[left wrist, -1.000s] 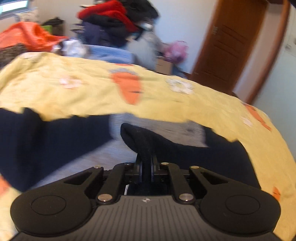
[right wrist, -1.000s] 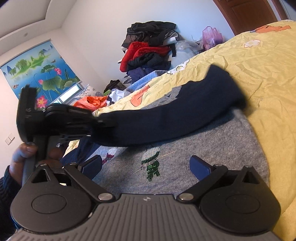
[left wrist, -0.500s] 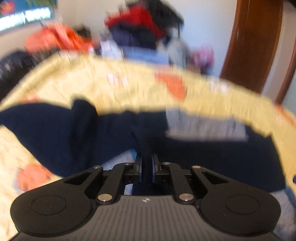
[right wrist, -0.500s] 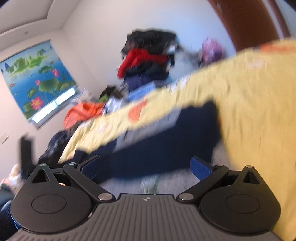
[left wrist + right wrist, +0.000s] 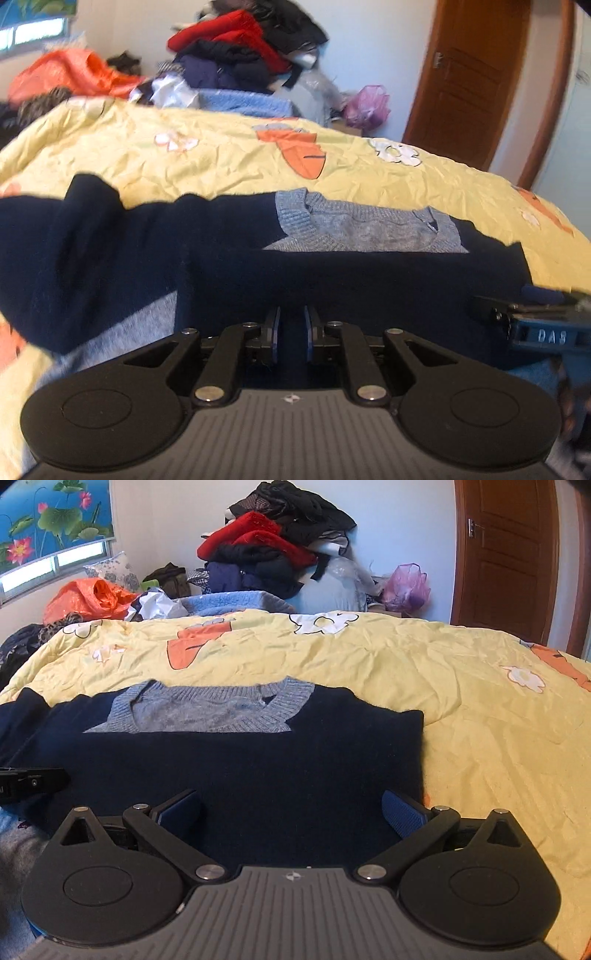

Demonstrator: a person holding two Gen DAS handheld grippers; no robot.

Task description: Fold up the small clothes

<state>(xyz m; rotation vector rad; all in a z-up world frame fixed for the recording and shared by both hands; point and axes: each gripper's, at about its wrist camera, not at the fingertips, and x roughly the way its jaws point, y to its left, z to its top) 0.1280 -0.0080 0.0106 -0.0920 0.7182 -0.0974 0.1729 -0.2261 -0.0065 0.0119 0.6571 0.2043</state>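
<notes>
Navy-and-grey sweater [image 5: 236, 760] flat on yellow bed [image 5: 424, 672], navy sleeve [image 5: 332, 273] folded across chest, left gripper [image 5: 291, 338] jaws narrowly parted around sleeve fabric, right gripper [image 5: 291, 812] jaws wide apart just above sweater.

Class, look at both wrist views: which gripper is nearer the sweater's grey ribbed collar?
Hard to separate. The left gripper sits low over the sweater, collar ahead and rightward; the right gripper, wide open, faces the collar almost squarely.

Black ribbed tongs [image 5: 291, 808] with blue textured pads [image 5: 400, 810] and silver pivot screws.
</notes>
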